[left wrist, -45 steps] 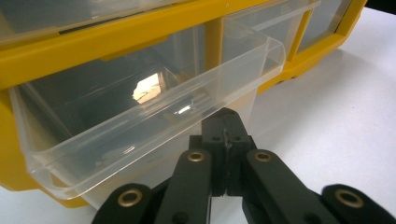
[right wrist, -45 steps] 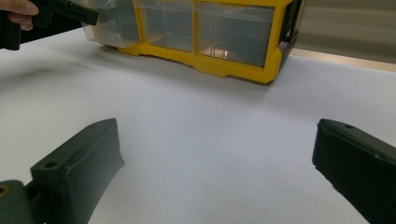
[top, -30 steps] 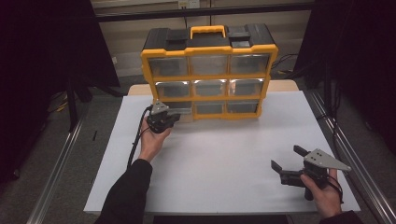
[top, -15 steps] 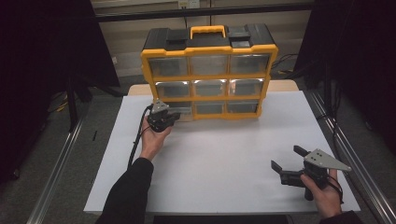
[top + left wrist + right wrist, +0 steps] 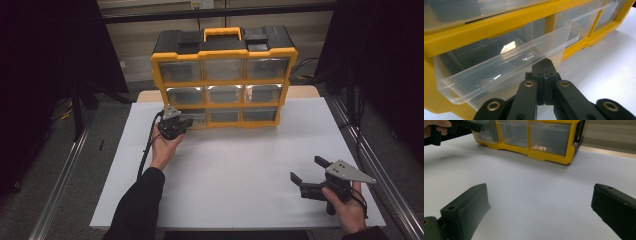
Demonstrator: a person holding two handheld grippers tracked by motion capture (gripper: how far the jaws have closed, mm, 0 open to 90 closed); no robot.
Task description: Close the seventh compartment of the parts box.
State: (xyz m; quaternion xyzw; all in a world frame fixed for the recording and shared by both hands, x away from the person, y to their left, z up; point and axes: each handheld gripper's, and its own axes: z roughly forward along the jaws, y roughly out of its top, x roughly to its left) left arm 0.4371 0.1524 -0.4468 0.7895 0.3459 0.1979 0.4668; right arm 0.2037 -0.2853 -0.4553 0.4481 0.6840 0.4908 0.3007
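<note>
A: Where is the cabinet point(image 5: 223, 75) being shown, and which part of it is being worked on?

B: The yellow cabinet is being shown upright at the far edge of the white table point(image 5: 235, 170). The bottom-left drawer point(image 5: 499, 62) of the cabinet is being presented slightly pulled out from the cabinet front; its clear lip is being seen just ahead of the jaws in the left gripper view.

A: How is the left gripper point(image 5: 186, 122) being held?

B: It is being held right at the bottom-left corner of the cabinet, against that drawer. Its jaws are being kept clenched together, pad against pad. In the left gripper view the tips point(image 5: 545, 68) are being seen just under the drawer's lip; whether the lip is being pinched cannot be told.

A: And the right gripper point(image 5: 307, 175)?

B: It is being held well in front of the cabinet, off the cabinet's right end, just above the table. Its jaws are being kept released and wide apart, with only bare table between them in the right gripper view.

A: Is anything being carried in the drawers?

B: A small pale item is being glimpsed inside the bottom-left drawer; what it is cannot be told.
</note>
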